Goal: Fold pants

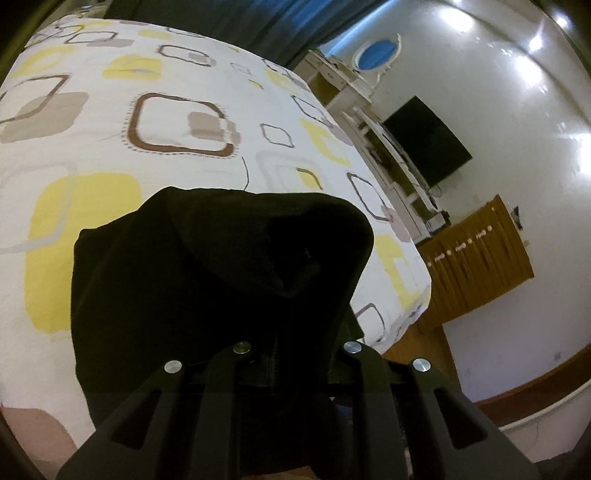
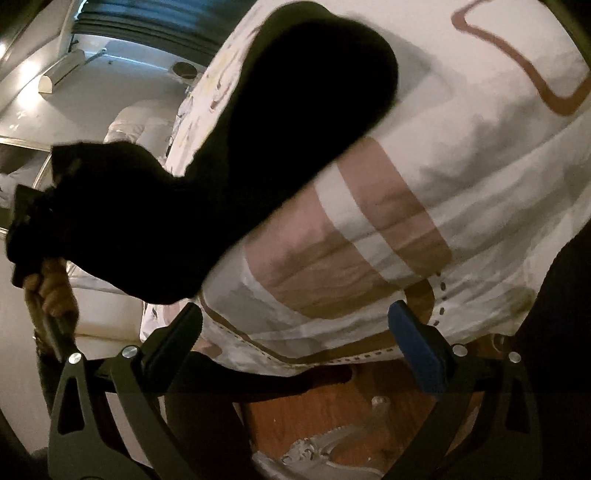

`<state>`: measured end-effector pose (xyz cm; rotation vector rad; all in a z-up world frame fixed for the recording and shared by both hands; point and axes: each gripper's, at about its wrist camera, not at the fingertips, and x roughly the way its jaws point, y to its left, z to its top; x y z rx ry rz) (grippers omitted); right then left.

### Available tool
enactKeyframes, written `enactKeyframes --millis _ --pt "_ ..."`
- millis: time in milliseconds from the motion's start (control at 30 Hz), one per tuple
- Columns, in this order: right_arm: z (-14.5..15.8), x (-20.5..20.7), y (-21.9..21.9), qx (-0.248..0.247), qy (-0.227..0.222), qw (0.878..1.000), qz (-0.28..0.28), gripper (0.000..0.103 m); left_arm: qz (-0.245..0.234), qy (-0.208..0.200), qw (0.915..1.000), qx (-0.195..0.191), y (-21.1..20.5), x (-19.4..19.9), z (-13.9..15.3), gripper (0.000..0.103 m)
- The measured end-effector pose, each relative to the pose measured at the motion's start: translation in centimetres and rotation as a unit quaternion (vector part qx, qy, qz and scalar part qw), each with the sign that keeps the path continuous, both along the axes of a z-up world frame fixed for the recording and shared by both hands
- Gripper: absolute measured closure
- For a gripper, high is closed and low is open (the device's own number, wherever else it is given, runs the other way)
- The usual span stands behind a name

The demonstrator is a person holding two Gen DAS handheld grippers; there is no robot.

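The black pants [image 1: 221, 277] hang bunched over my left gripper [image 1: 295, 350] above the bed's patterned sheet [image 1: 184, 92]. The cloth hides the fingertips, and the gripper is shut on the pants. In the right wrist view the pants [image 2: 258, 129] run from the sheet [image 2: 461, 166] down to the left. There a person's hand [image 2: 51, 291] holds the left gripper [image 2: 26, 221], wrapped in the cloth. My right gripper [image 2: 295, 328] stands wide open over the bed's edge. Nothing is between its fingers [image 2: 413, 332], and it is below and apart from the pants.
Beyond the bed's far corner stand a white desk [image 1: 369, 122] with an oval mirror [image 1: 376, 55], a dark TV [image 1: 428, 140] and a wooden cabinet [image 1: 480, 258]. Wooden floor [image 2: 332, 417] shows under the bed's edge. A dark curtain [image 1: 258, 22] hangs behind the bed.
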<state>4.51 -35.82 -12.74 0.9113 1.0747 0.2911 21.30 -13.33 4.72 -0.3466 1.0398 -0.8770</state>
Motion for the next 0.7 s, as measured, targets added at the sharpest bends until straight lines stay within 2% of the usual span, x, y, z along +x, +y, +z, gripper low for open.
enactKeyframes --millis 233,400,700 --pt "-0.8 0.4 2.3 -0.018 0.007 0.999 0.036 0.002 -0.027 0.008 0.9994 0.017 -4.9 -0.2 -0.9 0.087" --pt "-1.7 0.2 1.1 0.004 0.014 1.0 0.025 0.002 -0.035 0.012 0.9982 0.047 -8.2 -0.2 -2.3 0.086" --pt "-2.3 0.2 0.6 0.024 0.007 0.999 0.022 0.002 -0.058 0.014 0.9956 0.073 -13.2 -0.8 -3.2 0.086"
